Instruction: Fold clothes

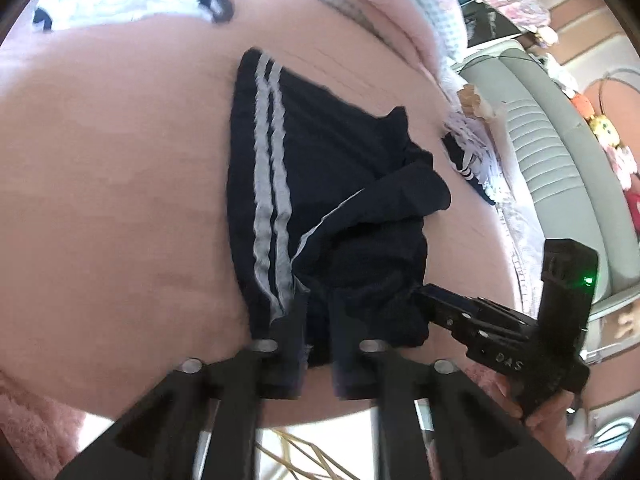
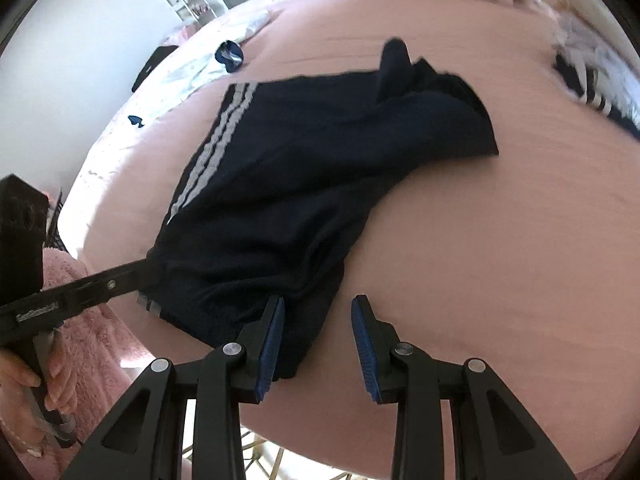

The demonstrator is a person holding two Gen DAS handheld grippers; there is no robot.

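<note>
A pair of dark navy shorts with two white side stripes (image 1: 320, 184) is lying on the pink bed sheet (image 1: 112, 184). The left gripper (image 1: 316, 320) is pinching the near edge of the shorts, jaws nearly together. The right gripper (image 2: 318, 320) is standing partly open, its blue pads (image 2: 362, 344) gripping nothing, one finger just beside the fabric.
</note>
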